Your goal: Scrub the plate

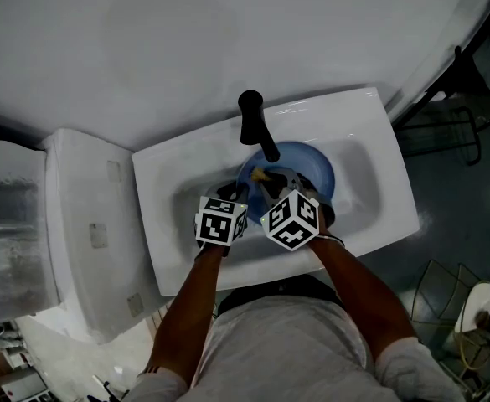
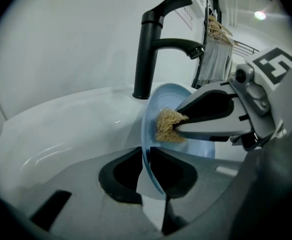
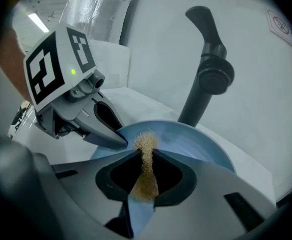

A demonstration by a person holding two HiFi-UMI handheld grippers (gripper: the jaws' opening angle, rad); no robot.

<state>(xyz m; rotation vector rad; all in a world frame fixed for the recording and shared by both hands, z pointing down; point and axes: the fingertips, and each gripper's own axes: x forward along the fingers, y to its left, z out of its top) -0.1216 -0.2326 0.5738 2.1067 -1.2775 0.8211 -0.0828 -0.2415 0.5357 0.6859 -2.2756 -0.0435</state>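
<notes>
- Left gripper [image 2: 146,156]: jaws clamped on edge of plate [image 2: 160,98], angled downward.
- Right gripper [image 3: 146,154]: jaws clamped on scrub pad [image 3: 146,176], tips near left jaws.
- Left forearm [image 1: 190,308], right forearm [image 1: 358,287]: extended forward, converging.

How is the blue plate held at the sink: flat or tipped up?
Tipped up. The left gripper clamps the plate by its rim, holding it on edge over the sink.
</notes>
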